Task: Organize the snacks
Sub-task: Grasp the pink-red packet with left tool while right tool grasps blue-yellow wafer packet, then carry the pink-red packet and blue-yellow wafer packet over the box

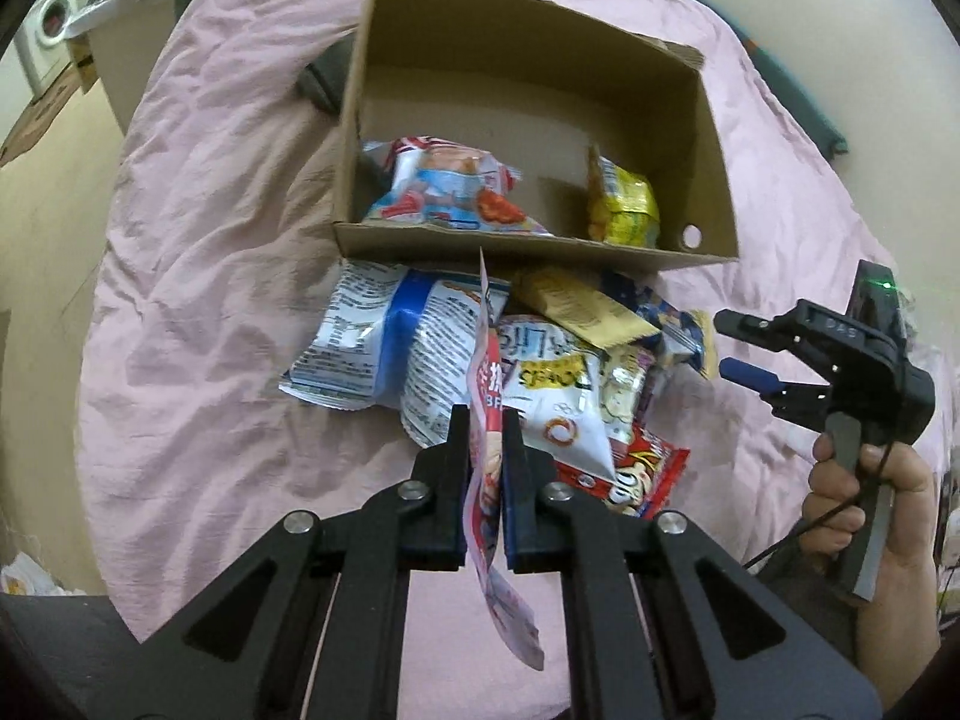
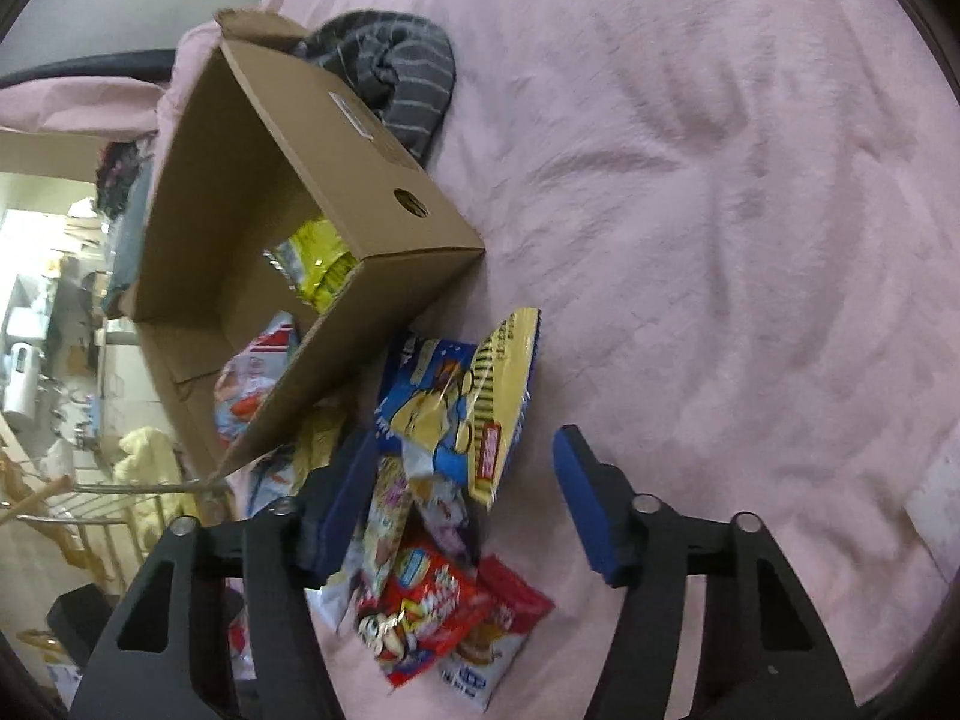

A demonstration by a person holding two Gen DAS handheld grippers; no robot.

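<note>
Partly hidden: pile (image 1: 540, 372) beneath packet (image 1: 489, 420).

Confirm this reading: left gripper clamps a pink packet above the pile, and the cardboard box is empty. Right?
Not quite. The cardboard box is not empty: the left wrist view shows two snack bags inside. The left gripper does clamp the pink packet above the pile.

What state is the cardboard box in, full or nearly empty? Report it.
Nearly empty: the cardboard box holds only a blue-red snack bag and a yellow packet.
</note>
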